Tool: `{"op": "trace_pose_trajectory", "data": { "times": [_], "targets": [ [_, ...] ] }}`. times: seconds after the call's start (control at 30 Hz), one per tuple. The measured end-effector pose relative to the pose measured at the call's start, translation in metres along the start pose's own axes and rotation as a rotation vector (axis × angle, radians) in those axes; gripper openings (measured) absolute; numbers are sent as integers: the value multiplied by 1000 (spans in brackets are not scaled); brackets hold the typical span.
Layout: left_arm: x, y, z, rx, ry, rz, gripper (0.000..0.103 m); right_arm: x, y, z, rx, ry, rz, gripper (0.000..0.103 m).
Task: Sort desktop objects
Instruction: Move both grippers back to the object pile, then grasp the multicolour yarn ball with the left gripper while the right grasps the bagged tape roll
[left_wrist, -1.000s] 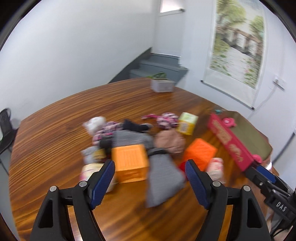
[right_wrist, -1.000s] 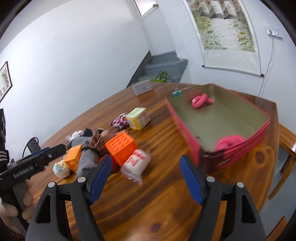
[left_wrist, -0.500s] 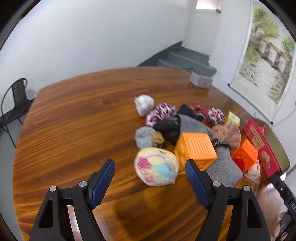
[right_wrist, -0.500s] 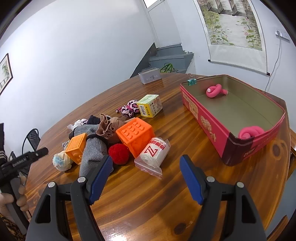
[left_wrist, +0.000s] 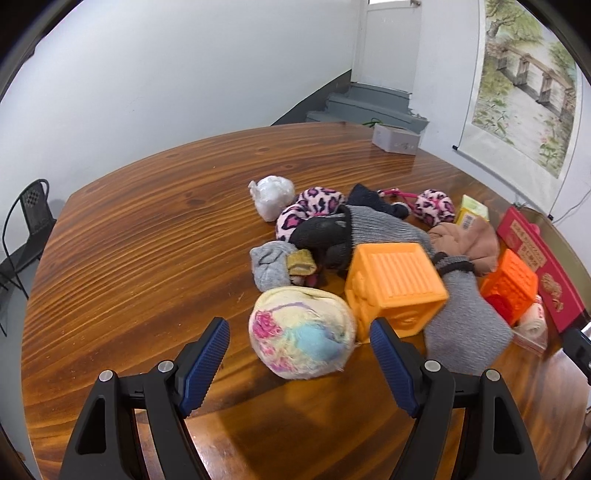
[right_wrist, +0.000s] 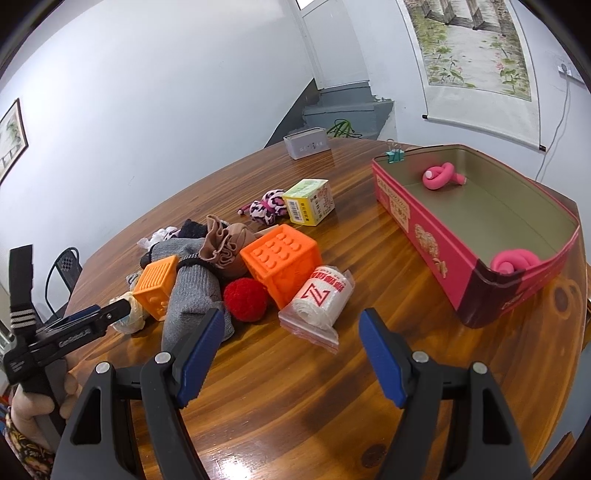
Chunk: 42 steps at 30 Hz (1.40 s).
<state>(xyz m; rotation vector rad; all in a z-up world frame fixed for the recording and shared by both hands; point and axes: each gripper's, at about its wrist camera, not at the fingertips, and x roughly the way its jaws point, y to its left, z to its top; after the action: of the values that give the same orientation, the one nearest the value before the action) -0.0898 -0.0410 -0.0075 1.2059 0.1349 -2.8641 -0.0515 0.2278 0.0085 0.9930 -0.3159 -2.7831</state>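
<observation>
Left tongs (left_wrist: 297, 350) released, empty, just short of the pastel fuzzy fabric ball (left_wrist: 302, 334) on the wooden desk (left_wrist: 147, 240). Ball touches the light-orange ribbed rubber cube (left_wrist: 395, 284); grey knit sock (left_wrist: 465, 317) beside the cube. Right tongs (right_wrist: 290, 347) released, empty, above the desk near the bagged white gauze roll (right_wrist: 321, 299). Red pompom (right_wrist: 245, 299) and dark-orange studded cube (right_wrist: 282, 260) just beyond the roll. Pink rectangular tin (right_wrist: 436, 240), well apart from the roll, holds two pink coils.

Beside the pale orange cube (left_wrist: 395, 286) lies a cream sock ball (left_wrist: 301, 338) blotched pink and blue. Behind that cube sit grey socks (left_wrist: 384, 225) and pink leopard-print ones (left_wrist: 314, 206). Right of it stand a deeper orange cube (right_wrist: 282, 258), a red pompom (right_wrist: 245, 299) and a pink tin (right_wrist: 476, 240), gold inside.
</observation>
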Motion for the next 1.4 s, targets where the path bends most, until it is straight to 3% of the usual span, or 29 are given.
{"op": "trace_pose_trajectory", "data": {
  "times": [0.23,0.3,0.5,0.93,1.07,1.3,1.4],
  "targets": [
    [19,4,1,-11,30,4,80,14,4,4,-18,26,-17,79],
    [21,5,0,-11,37,-4,67,18,4,7,-17,30,-21,79],
    [15,7,-1,-24,46,-21,67,34,2,10,-4,58,-32,79],
    [-29,-5,3,-12,-32,-72,67,61,-5,18,-17,83,-121,78],
    [-32,-11,3,2,-35,-85,67,64,-4,18,-26,97,-94,60],
    [-32,-19,1,11,-27,-90,67,57,-8,15,-9,91,-78,46],
    [-32,-21,0,12,-26,-91,67,55,-8,13,-13,95,-79,45]
  ]
}}
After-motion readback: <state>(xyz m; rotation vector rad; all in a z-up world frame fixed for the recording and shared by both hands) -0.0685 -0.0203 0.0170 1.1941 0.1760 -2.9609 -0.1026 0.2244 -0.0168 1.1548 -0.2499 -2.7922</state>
